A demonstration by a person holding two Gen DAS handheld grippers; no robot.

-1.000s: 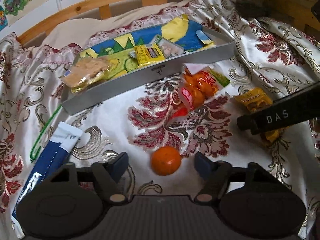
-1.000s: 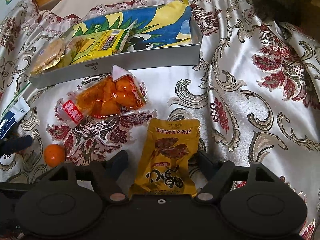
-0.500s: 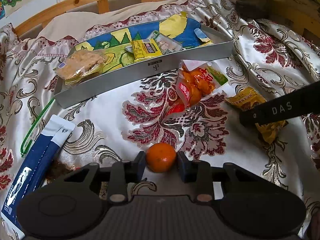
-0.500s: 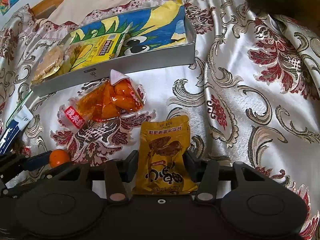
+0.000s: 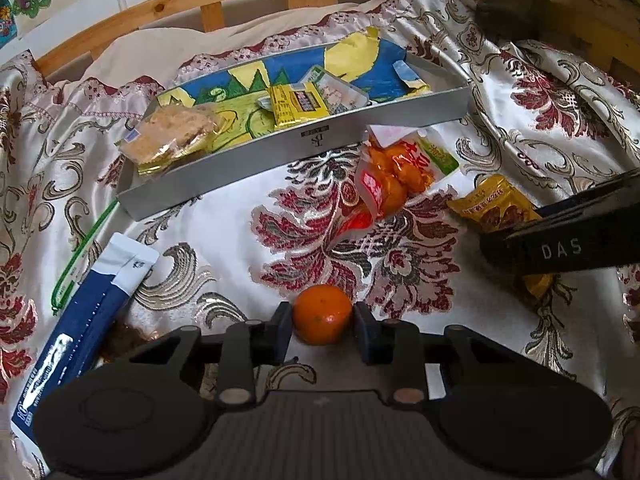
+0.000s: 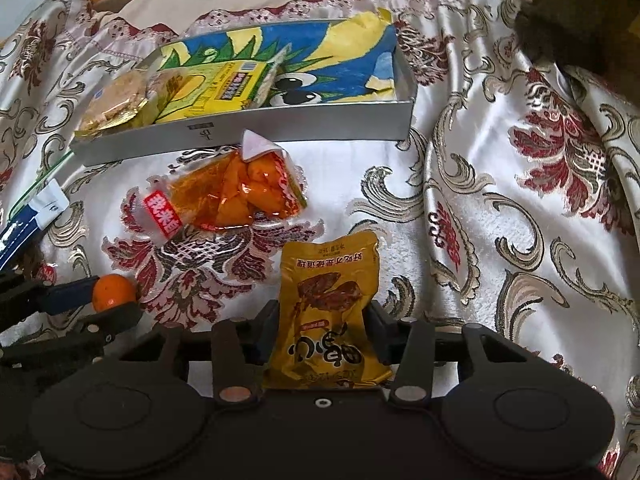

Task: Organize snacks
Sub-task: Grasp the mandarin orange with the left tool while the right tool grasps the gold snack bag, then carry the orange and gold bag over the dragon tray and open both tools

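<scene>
On bedspread, tongs now gripping mandarin (image 5: 322,314), pouch (image 6: 328,312)

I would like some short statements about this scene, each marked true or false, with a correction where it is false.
1. The left gripper is closed on the orange. True.
2. The right gripper grips a blue packet. False: it grips the yellow snack pouch.
3. The grey tray is empty. False: snack packets lie inside.
4. The orange-filled bag lies on the cloth in front of the tray. True.
</scene>
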